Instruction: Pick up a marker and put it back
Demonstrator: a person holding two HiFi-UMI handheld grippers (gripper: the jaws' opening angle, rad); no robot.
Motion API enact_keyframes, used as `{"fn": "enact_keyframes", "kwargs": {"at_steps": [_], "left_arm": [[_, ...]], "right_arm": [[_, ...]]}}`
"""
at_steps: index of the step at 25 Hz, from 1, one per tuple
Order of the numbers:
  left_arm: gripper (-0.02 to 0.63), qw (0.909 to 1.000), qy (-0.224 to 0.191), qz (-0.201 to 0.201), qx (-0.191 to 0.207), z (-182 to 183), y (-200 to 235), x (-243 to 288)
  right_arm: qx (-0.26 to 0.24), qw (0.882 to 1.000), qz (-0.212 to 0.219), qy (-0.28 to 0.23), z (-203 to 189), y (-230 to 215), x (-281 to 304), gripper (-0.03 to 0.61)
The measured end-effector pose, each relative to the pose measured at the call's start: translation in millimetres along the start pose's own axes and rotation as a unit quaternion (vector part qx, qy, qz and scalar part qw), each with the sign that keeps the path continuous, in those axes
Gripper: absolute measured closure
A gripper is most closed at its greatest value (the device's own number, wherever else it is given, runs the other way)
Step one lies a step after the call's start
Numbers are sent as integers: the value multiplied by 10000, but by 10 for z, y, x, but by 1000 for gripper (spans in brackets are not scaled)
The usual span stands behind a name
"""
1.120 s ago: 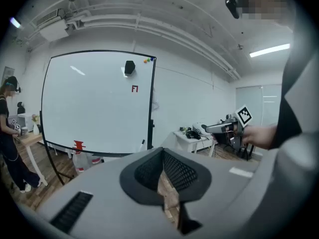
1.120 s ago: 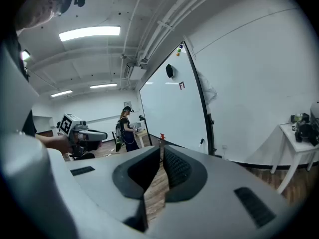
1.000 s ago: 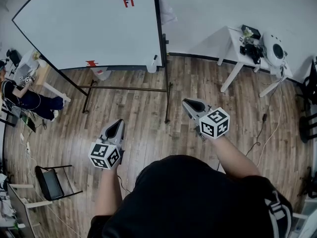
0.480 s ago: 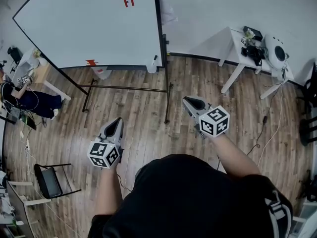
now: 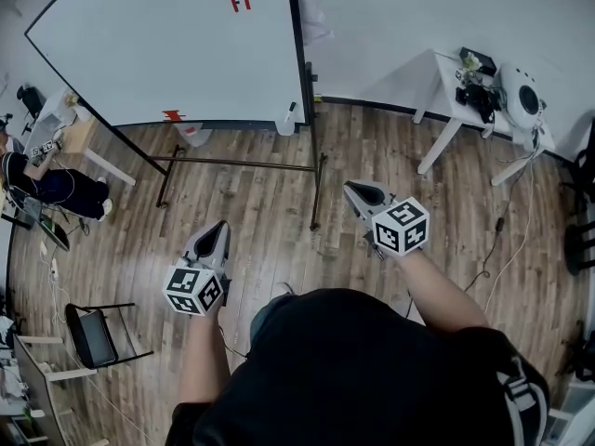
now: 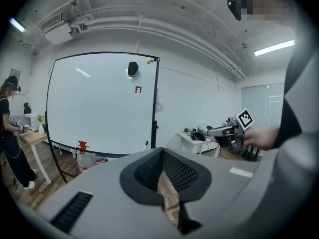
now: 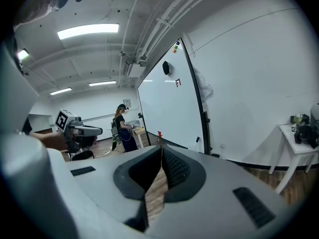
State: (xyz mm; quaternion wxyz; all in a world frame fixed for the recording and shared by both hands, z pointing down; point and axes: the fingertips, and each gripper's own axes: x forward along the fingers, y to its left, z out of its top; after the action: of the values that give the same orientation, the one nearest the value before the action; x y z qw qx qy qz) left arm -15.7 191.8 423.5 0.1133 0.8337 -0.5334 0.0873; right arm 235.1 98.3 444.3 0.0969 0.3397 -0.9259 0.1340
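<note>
Left gripper (image 5: 221,229): grey wedge-shaped jaws pressed together, nothing between the dark mesh-textured pads (image 6: 178,171). Right gripper (image 5: 356,191): jaws had just been closing and met at the tips, also empty. Both hung over the glossy wood-plank floor (image 5: 251,203). The marker (image 5: 291,111), a short dark stick, sat at the lower right corner of the smooth whiteboard (image 5: 167,54), well apart from both grippers.

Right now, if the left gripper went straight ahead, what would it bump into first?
Probably the whiteboard, low down near its right-hand post. Only floor shows between it and the left gripper, though depth is hard to judge.
</note>
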Motion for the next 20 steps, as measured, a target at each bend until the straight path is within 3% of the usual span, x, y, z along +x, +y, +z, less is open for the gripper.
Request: {"fn": "enact_keyframes", "kwargs": {"at_steps": [20], "left_arm": [[600,9994,282,-176,-109,-79,289,300]], "right_arm": [[125,9998,-52,150,-25,-143,352,578]]}}
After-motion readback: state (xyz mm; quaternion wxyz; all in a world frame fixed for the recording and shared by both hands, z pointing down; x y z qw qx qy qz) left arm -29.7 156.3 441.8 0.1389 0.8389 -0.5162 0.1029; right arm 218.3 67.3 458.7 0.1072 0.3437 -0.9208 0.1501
